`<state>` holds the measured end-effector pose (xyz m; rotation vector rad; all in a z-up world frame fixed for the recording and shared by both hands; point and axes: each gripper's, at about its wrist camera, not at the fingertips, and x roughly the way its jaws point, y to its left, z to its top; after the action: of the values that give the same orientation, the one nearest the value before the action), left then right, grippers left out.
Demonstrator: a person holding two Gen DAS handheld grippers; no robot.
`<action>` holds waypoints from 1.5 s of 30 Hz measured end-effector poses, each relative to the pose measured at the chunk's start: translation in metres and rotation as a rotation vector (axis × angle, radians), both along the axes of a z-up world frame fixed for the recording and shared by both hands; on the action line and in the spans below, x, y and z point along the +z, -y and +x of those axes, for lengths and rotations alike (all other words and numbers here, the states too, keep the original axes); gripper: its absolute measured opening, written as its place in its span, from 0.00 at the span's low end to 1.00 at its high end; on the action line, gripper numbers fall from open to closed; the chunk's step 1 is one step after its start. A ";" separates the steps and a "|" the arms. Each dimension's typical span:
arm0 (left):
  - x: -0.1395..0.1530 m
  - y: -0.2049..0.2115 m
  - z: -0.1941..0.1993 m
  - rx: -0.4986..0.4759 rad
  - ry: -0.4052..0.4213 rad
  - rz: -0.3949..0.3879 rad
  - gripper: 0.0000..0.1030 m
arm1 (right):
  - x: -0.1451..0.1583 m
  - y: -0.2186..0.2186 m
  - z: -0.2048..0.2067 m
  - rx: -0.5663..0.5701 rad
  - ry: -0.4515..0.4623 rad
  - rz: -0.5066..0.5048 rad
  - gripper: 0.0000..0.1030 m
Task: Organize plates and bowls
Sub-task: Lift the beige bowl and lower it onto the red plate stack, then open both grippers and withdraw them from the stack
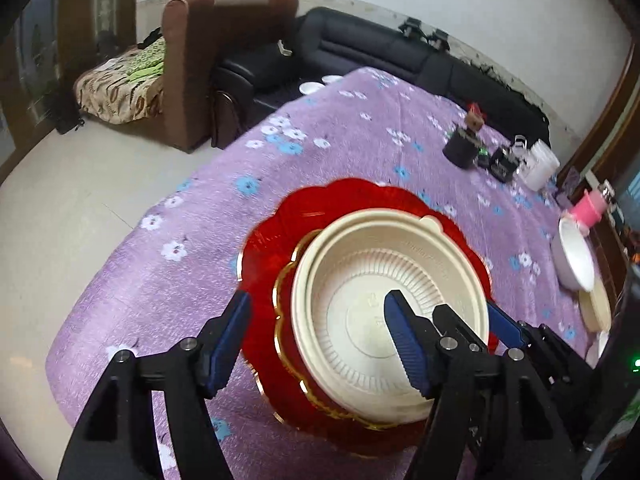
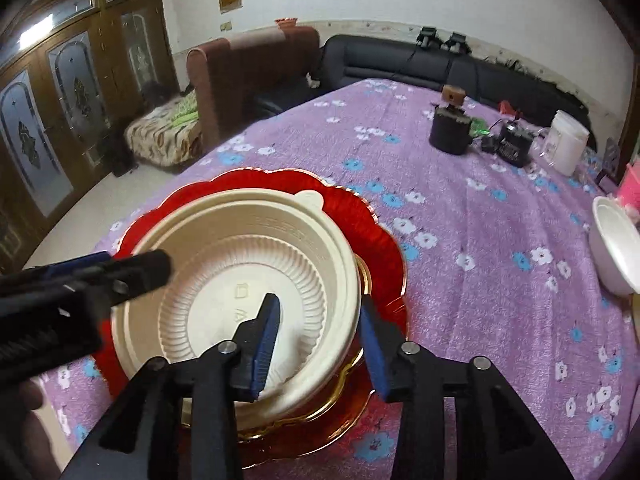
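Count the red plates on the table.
2: a large scalloped red plate flat on the purple tablecloth, and a smaller gold-rimmed red plate stacked on it under the cream bowl. More may hide beneath.

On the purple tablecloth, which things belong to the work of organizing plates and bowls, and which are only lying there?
Belong to the job:
- cream bowl, stacked on the rest
- red scalloped plate, at the bottom
- white bowl, at the table's right edge

Just lying about:
- black canister
- white tub
- pink item
- small black device
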<state>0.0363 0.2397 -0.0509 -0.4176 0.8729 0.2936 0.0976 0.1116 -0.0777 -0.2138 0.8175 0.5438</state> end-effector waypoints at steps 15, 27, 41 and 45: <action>0.047 0.087 -0.050 -0.038 0.134 0.232 0.81 | 0.035 0.083 -0.044 -0.098 0.093 0.195 0.57; 0.048 0.159 -0.044 -0.175 0.115 0.364 0.82 | 0.022 0.167 -0.048 -0.265 0.032 0.278 0.57; 0.054 0.221 -0.048 -0.312 0.164 0.365 0.81 | 0.039 0.220 -0.081 -0.377 0.170 0.230 0.64; 0.057 0.239 -0.052 -0.360 0.182 0.367 0.81 | 0.042 0.233 -0.087 -0.406 0.187 0.222 0.64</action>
<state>-0.0162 0.0006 0.0057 0.0558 0.6819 0.0772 0.0110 -0.1214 -0.0356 0.1052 0.5915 0.2236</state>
